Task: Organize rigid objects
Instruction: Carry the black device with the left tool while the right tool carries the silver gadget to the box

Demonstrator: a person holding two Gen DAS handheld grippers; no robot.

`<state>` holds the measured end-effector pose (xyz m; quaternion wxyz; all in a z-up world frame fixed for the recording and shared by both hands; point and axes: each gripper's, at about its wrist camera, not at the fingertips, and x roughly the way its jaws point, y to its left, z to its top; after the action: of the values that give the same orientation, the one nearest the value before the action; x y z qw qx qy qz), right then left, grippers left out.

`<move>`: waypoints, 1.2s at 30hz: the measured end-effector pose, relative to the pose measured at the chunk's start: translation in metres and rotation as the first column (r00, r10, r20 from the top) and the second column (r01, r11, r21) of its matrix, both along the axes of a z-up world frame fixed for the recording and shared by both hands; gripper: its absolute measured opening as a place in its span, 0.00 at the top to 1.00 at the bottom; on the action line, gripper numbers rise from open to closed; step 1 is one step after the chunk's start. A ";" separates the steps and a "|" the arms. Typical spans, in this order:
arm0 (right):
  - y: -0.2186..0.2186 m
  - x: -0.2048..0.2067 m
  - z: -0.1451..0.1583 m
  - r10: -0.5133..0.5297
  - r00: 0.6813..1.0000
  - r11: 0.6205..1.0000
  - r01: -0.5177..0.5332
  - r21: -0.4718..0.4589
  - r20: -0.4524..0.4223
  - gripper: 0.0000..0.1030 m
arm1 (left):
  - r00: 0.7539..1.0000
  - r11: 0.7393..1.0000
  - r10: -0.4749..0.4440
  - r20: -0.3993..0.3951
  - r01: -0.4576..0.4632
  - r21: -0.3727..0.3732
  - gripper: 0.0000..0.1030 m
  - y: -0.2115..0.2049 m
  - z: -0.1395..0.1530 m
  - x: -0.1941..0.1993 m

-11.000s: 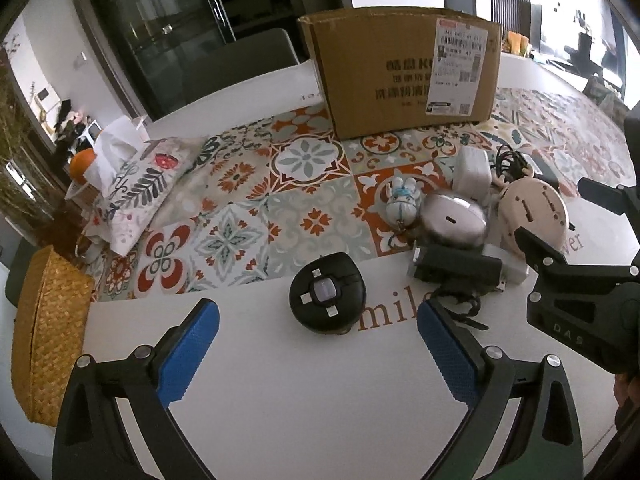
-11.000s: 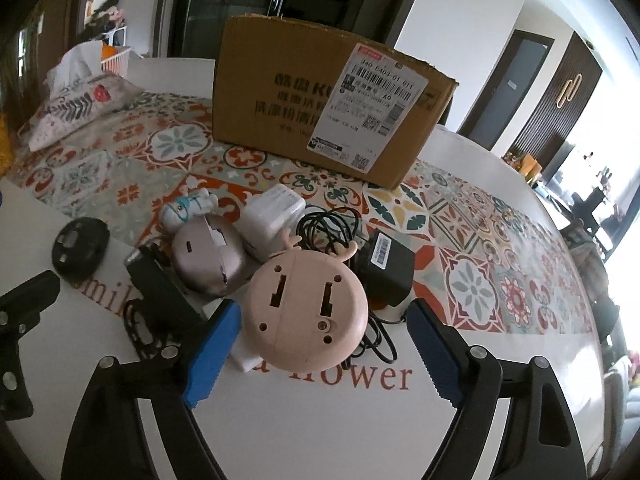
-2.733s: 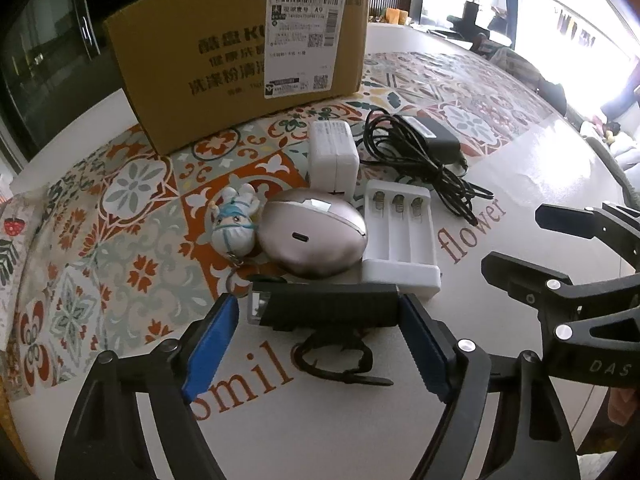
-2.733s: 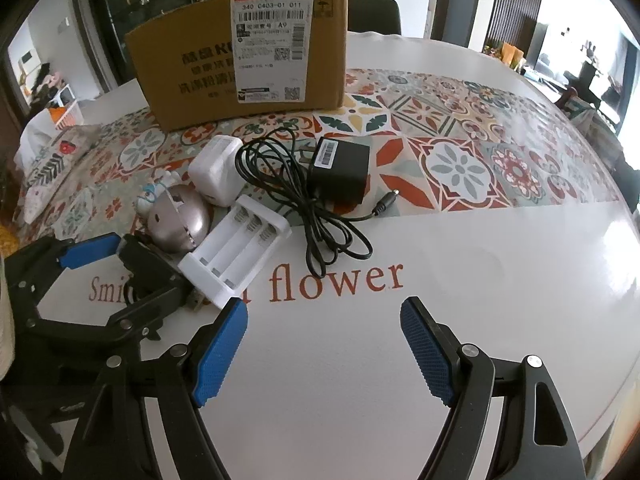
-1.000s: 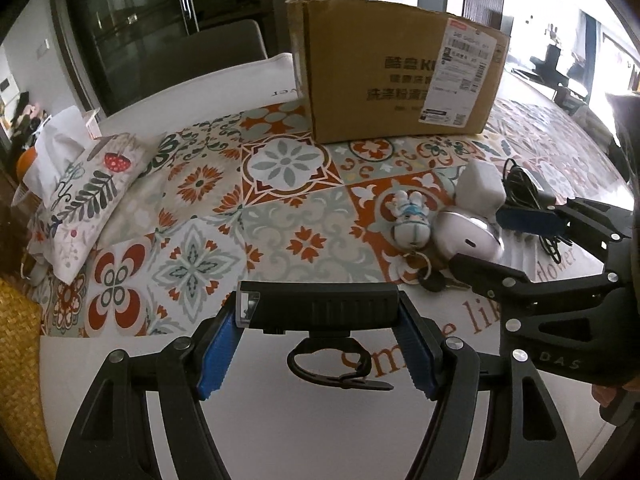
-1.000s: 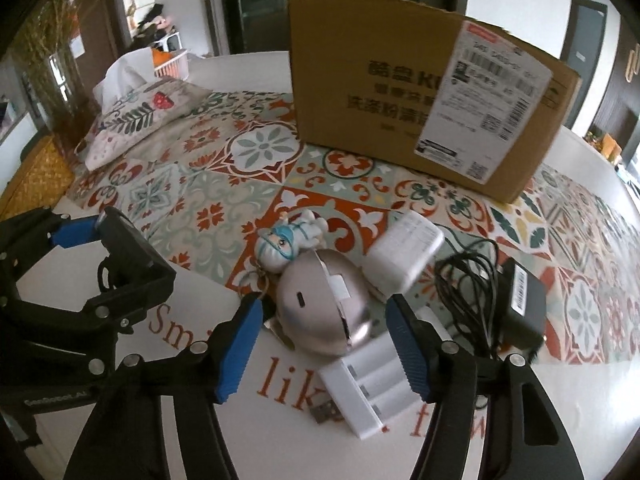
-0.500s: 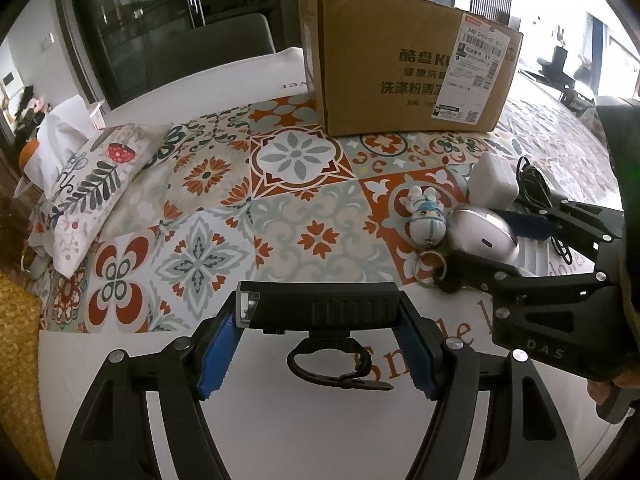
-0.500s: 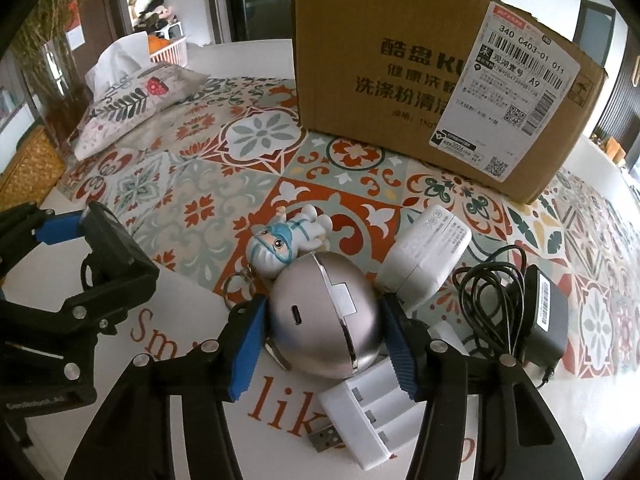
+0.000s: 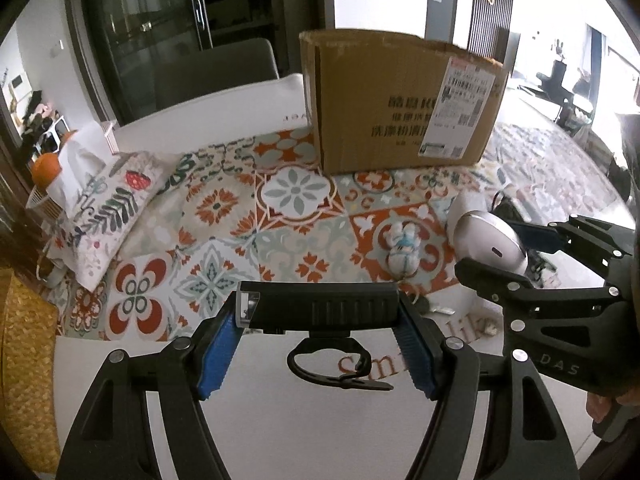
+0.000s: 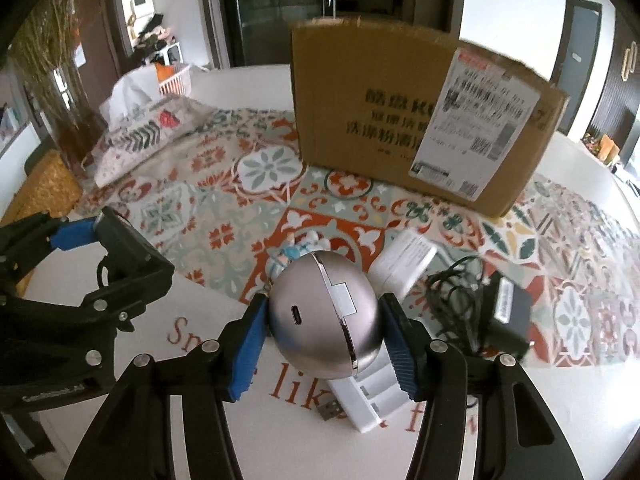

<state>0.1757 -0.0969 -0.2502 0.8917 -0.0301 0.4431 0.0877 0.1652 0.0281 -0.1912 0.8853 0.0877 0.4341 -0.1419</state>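
Over a white table (image 9: 320, 432) with a patterned tile runner (image 9: 296, 224) mid-frame, the left gripper (image 9: 318, 336) pinches a black bar light (image 9: 320, 310) and the right gripper (image 10: 324, 346) a silver egg-shaped device (image 10: 324, 320), a cardboard box (image 9: 404, 100) upper right.

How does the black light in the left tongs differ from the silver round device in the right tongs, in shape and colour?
The black bike light is a long matte bar with ribbed grooves and a strap loop hanging beneath; the silver round device is a smooth, shiny dome with a seam and a small port. The light lies crosswise between the left tongs, spanning a wide gap; the dome fills a narrower gap in the right tongs. Both are gripped between blue pads.
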 end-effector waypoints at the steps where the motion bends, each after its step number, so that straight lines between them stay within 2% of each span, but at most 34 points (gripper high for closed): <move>1: -0.001 -0.001 0.004 -0.004 1.000 1.000 0.004 0.001 0.007 0.45 | 1.000 1.000 0.000 0.004 0.000 -0.005 0.30 -0.001 0.004 0.000; 11: -0.020 -0.008 0.057 -0.045 0.993 0.999 0.044 0.015 0.108 0.45 | 0.997 0.999 -0.003 0.078 0.006 -0.032 0.30 -0.015 0.051 0.001; 23: -0.042 -0.015 0.114 -0.084 0.971 0.996 0.078 0.035 0.225 0.45 | 0.985 0.998 0.002 0.172 0.008 -0.061 0.30 -0.036 0.101 0.006; 30: -0.057 -0.011 0.138 -0.105 0.957 0.994 0.094 0.056 0.272 0.45 | 0.974 0.997 0.003 0.225 0.016 -0.081 0.30 -0.050 0.127 0.015; 36: -0.071 -0.002 0.154 -0.130 0.944 0.991 0.118 0.057 0.303 0.45 | 0.972 0.996 -0.002 0.235 0.023 -0.090 0.30 -0.063 0.141 0.032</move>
<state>0.1742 -0.1678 -0.0961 0.9537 0.0016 0.2989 0.0343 0.1975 -0.0351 -0.0506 0.9325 0.0658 0.3190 -0.1559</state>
